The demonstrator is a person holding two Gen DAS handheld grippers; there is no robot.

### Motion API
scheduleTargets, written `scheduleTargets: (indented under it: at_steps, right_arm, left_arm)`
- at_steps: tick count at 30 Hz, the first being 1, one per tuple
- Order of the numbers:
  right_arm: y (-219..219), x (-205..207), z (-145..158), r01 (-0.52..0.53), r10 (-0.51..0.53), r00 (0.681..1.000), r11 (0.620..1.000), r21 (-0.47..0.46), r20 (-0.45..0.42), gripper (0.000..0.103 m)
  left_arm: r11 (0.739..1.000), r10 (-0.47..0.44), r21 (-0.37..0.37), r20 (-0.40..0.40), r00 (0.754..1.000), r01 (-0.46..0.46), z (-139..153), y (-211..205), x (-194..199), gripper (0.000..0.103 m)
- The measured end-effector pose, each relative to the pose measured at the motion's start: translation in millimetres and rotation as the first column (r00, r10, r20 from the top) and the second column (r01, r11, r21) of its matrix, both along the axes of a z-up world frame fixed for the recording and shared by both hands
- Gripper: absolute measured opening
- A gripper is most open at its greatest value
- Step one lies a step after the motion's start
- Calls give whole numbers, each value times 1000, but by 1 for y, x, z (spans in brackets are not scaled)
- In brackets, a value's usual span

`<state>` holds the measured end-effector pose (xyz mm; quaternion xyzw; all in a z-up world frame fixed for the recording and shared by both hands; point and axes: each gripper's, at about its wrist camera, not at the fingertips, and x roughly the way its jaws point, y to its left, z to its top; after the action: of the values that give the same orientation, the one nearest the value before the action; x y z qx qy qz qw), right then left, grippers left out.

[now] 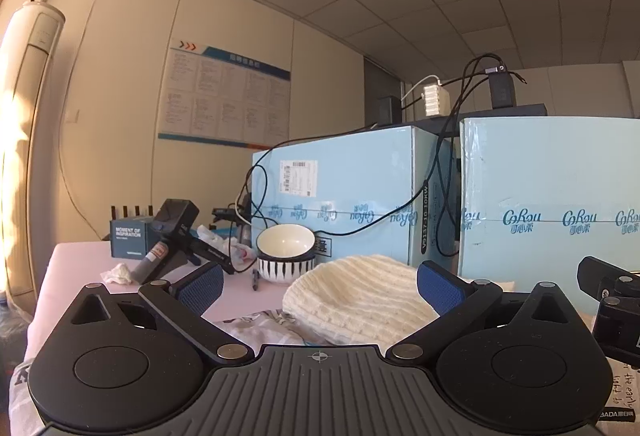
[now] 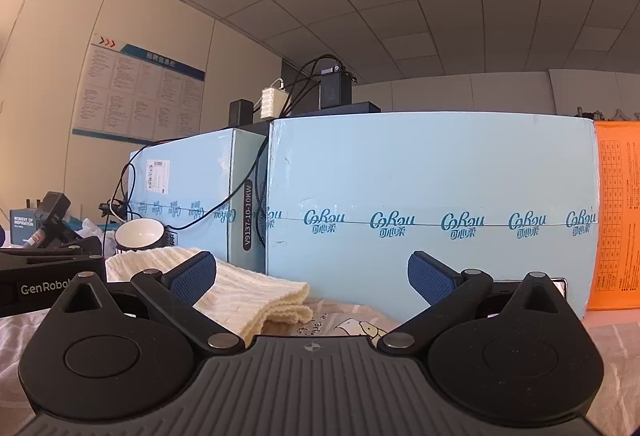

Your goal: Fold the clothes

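A cream knitted garment (image 1: 356, 296) lies in a heap on a printed grey-white cloth (image 1: 264, 328) on the table. In the right wrist view the knit (image 2: 240, 292) shows a folded edge over a cloth with a cartoon print (image 2: 352, 324). My left gripper (image 1: 320, 286) is open, blue pads wide apart, low over the near side of the knit. My right gripper (image 2: 312, 276) is open, its left pad by the knit's folded end. Part of the right gripper (image 1: 612, 300) shows at the right edge of the left wrist view, and the left gripper (image 2: 48, 276) at the left of the right wrist view.
Two light blue cardboard boxes (image 1: 360, 196) (image 2: 432, 204) stand close behind the knit, with black cables hanging over them. Stacked striped bowls (image 1: 285, 252), a black handheld device (image 1: 172, 236), a dark box (image 1: 130, 238) and crumpled tissue (image 1: 118, 273) sit at the back left. An orange panel (image 2: 618, 212) is at the right.
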<state>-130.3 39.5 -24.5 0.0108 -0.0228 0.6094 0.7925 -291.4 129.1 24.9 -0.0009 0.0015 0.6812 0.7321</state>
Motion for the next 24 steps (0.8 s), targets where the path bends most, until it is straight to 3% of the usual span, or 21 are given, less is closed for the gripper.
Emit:
scheduleTargets:
  at_steps: [18, 24]
  right_arm:
    - [-4, 1, -1, 0, 0, 1000, 1000, 16, -19, 103]
    - [-5, 2, -2, 2, -1, 1000, 1000, 15, -26, 103]
  left_arm:
    - [999, 18, 32, 26, 1000, -19, 1, -5, -4, 103]
    - [998, 19, 60, 70, 997, -23, 1, -10, -11, 103]
